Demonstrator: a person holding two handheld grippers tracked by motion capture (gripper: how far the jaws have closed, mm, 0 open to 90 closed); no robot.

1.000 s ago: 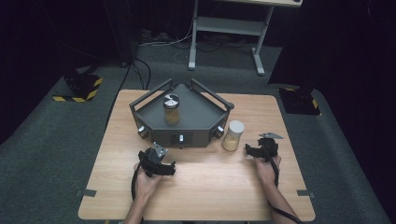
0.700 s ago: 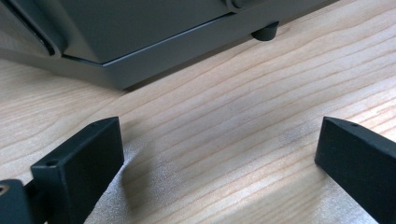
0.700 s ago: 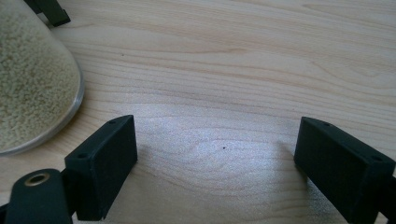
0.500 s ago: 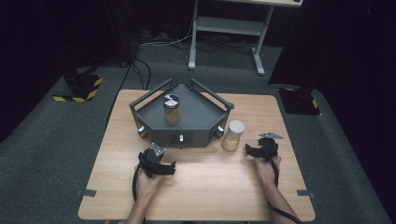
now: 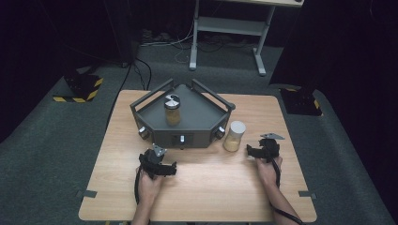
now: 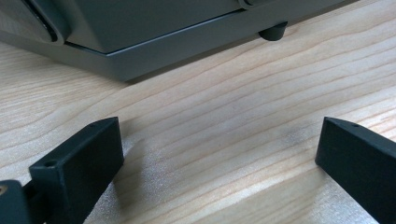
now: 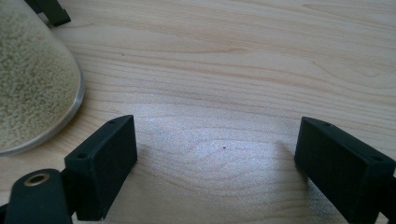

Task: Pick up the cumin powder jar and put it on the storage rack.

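Your right gripper point(image 5: 252, 151) gaped empty beside white-lidded glass jar of yellow grain point(image 5: 233, 136) | left gripper point(image 5: 168, 169) gaped empty | grey three-sided metal tray point(image 5: 199, 123) stood ahead, second jar point(image 5: 172, 110) on it.

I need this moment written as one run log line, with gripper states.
left gripper: open, empty | right gripper: open, empty, beside white-lidded jar | second jar: on grey tray

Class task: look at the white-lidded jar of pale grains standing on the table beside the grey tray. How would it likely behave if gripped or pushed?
The jar looks tall and narrow, so a high push might tip it. Its clear, smooth wall could slip and may be fragile. Nearly full of grains, it probably feels heavy for its size.
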